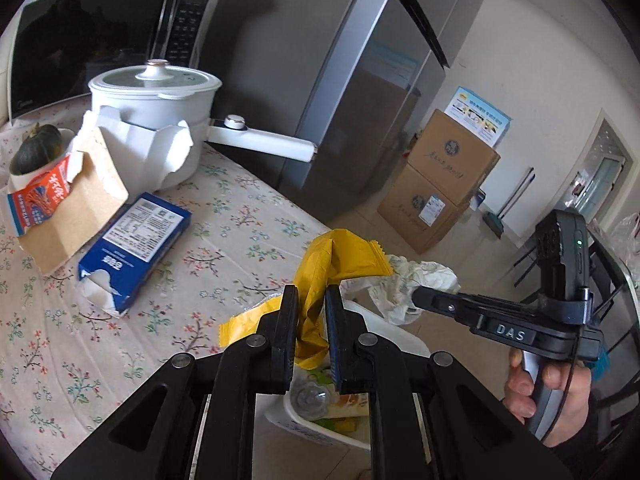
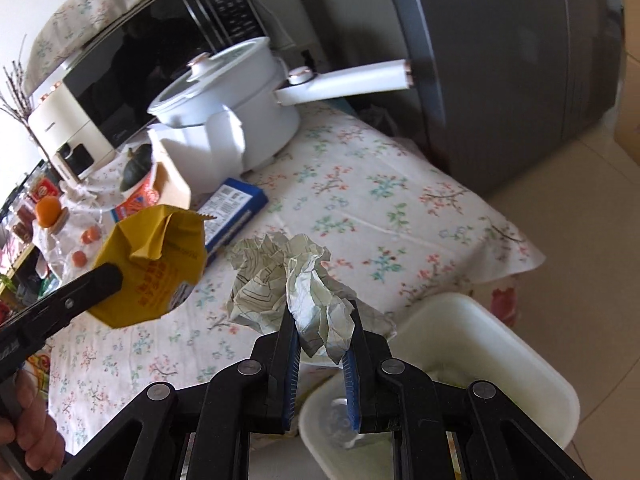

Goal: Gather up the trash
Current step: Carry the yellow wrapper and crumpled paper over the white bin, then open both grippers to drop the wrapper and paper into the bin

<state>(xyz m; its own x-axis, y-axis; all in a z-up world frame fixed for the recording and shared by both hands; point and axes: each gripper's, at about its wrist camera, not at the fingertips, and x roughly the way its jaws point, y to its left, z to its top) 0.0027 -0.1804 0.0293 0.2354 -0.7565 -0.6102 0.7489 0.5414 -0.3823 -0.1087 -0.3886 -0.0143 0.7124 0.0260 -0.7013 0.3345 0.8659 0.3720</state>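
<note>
My left gripper [image 1: 311,304] is shut on a yellow snack wrapper [image 1: 340,260], held above the table's near edge and over a white trash bin [image 1: 316,428]. The wrapper also shows in the right wrist view [image 2: 152,264]. My right gripper [image 2: 322,316] is shut on a crumpled white paper ball [image 2: 296,280], held beside the wrapper and above the bin [image 2: 500,344]. The paper also shows in the left wrist view [image 1: 416,284]. A torn blue carton [image 1: 132,248] and a torn brown-and-red paper package [image 1: 60,208] lie on the floral tablecloth [image 1: 240,208].
A white pot [image 1: 160,120] with a long handle stands before a microwave [image 1: 96,36]. A grey fridge [image 1: 380,80] stands behind the table, with stacked cardboard boxes [image 1: 444,184] on the floor. A dark squash [image 1: 38,148] and oranges [image 2: 48,210] sit at the table's left.
</note>
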